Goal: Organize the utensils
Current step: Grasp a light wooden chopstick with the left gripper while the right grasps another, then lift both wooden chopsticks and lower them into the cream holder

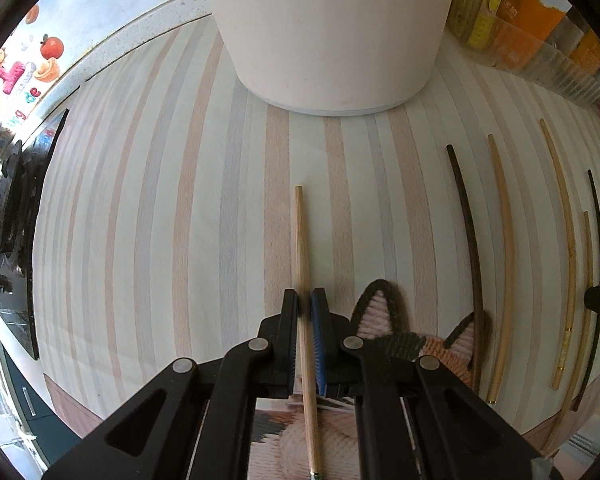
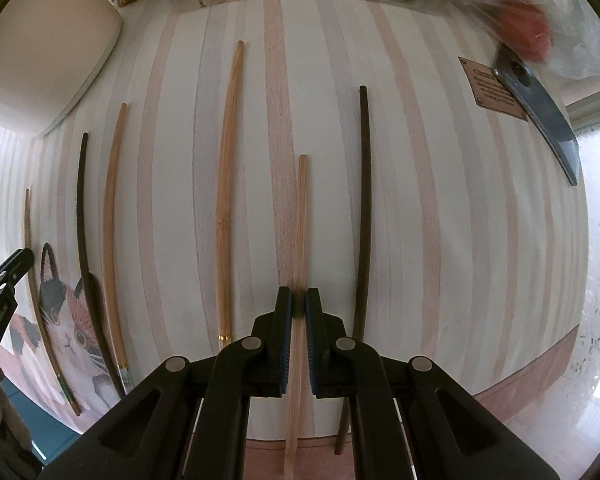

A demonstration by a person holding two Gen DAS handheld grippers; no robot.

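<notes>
Mid-pickup: left gripper (image 1: pixel 305 300) pinching pale bamboo chopstick (image 1: pixel 302 248), right gripper (image 2: pixel 299 300) pinching another (image 2: pixel 300 216) over striped counter (image 2: pixel 440 200) (five remaining). Next, probably: lifting toward white tub (image 1: pixel 328 32).

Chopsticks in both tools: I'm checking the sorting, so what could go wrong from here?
1. The left tool pinches its light chopstick mid-shaft, so it may pivot.
2. The white container stands close ahead; the tip could strike its wall.
3. The right tool could nudge the dark chopstick beside it.

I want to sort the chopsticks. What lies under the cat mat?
The striped tablecloth shows around the cat mat. Whatever is directly beneath the mat is covered.
</notes>
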